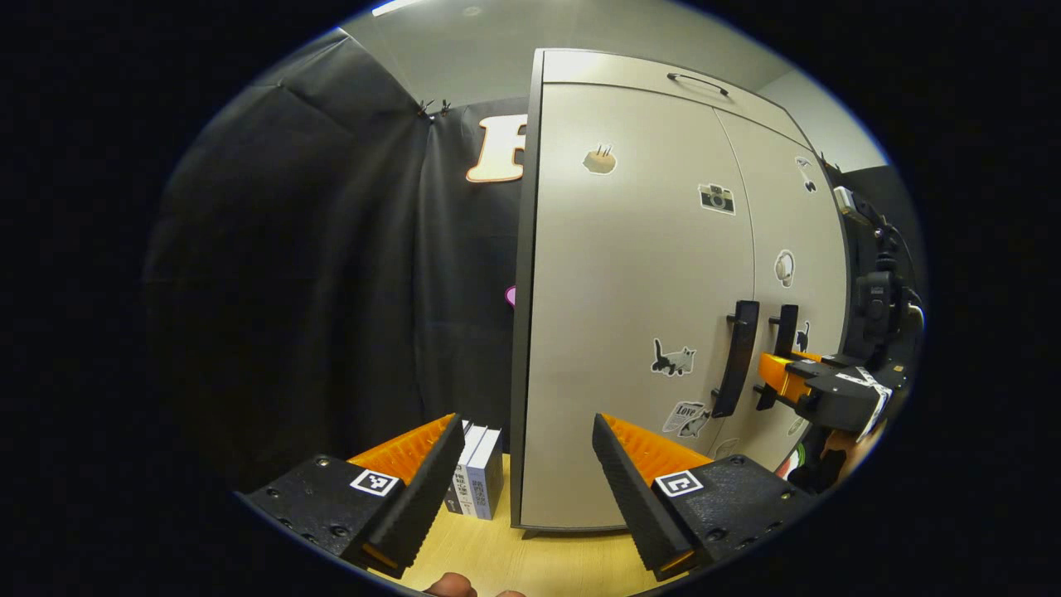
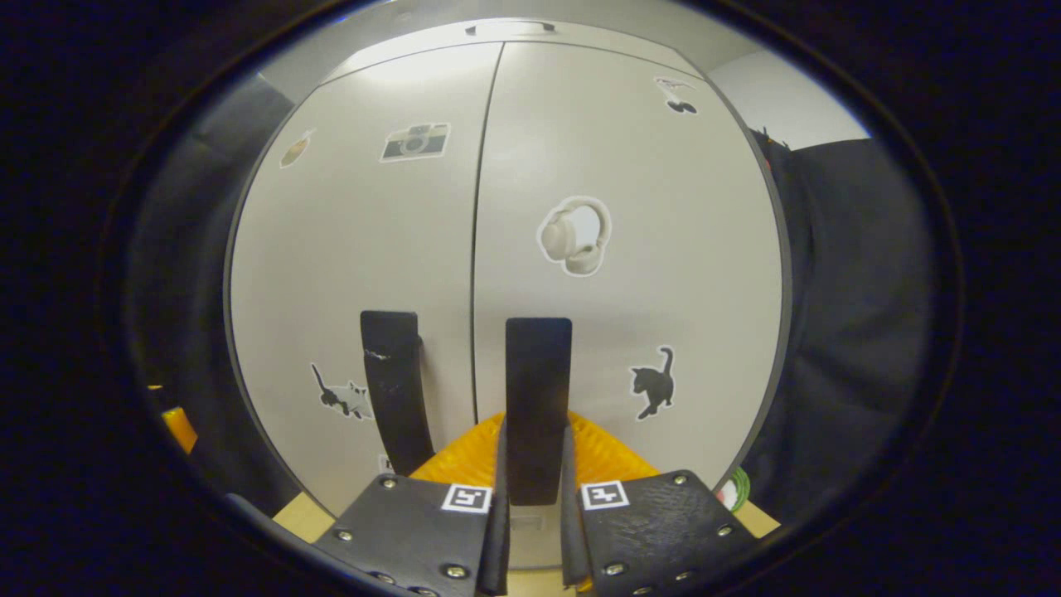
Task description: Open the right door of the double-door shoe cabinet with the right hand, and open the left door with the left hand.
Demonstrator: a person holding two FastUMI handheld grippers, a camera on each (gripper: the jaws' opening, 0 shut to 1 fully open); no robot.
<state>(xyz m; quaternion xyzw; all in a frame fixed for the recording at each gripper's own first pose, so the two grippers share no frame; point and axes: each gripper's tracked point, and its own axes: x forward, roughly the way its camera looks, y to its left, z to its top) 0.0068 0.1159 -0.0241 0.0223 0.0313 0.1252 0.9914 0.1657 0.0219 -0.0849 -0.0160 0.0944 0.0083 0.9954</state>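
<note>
The beige double-door shoe cabinet [image 1: 638, 290] stands on a wooden table with both doors closed and stickers on them. In the right gripper view my right gripper [image 2: 535, 464] is shut on the right door's black vertical handle [image 2: 538, 390]; the left door's handle [image 2: 396, 385] stands just to its left. In the left gripper view my left gripper [image 1: 528, 448] is open near the cabinet's left front corner, holding nothing. That view also has the left handle [image 1: 736, 358], the right handle [image 1: 784, 332], and the right gripper [image 1: 783, 377] on the right handle.
Two or three books [image 1: 477, 481] stand upright on the wooden table [image 1: 530, 560] left of the cabinet. Black cloth walls hang behind and to both sides. A small handle [image 1: 698, 83] sits on the cabinet's top panel.
</note>
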